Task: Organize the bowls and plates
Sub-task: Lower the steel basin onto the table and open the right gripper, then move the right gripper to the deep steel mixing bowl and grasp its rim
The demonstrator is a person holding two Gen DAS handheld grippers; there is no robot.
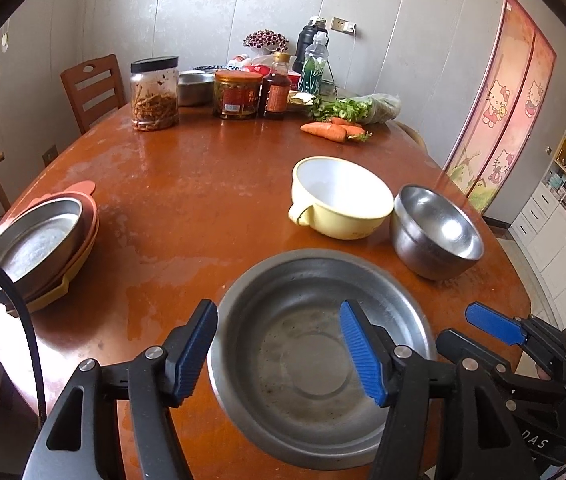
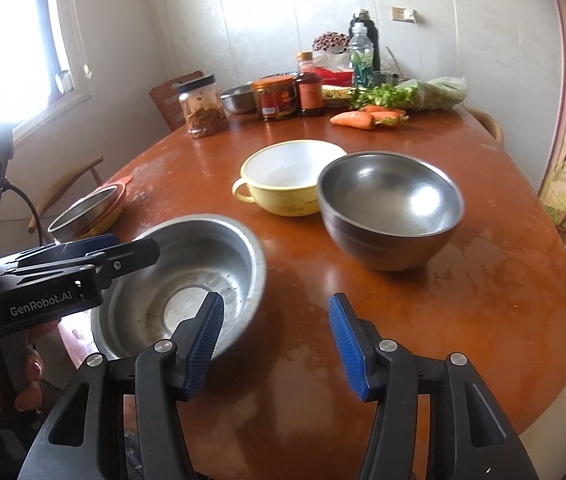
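Observation:
A shallow steel plate-bowl (image 1: 311, 356) (image 2: 187, 284) lies at the near table edge. My left gripper (image 1: 279, 354) is open, its jaws straddling the plate's left rim and middle, not closed on it. In the right wrist view the left gripper (image 2: 123, 250) reaches over the plate from the left. My right gripper (image 2: 275, 346) (image 1: 479, 330) is open and empty, just right of the plate, above bare table. A deep steel bowl (image 1: 437, 232) (image 2: 391, 208) and a yellow handled bowl (image 1: 341, 196) (image 2: 287, 178) stand beyond. A stack of plates, steel on orange and yellow (image 1: 39, 240) (image 2: 91, 210), sits at the left edge.
The brown oval table (image 1: 203, 184) (image 2: 463, 300) carries jars (image 1: 155, 94), a sauce bottle (image 1: 277, 88), a steel basin (image 1: 195, 88), carrots (image 1: 329, 130), greens and bottles at the far end. Wooden chairs (image 1: 91, 88) stand at the left. A cabinet (image 1: 563, 200) stands at the right.

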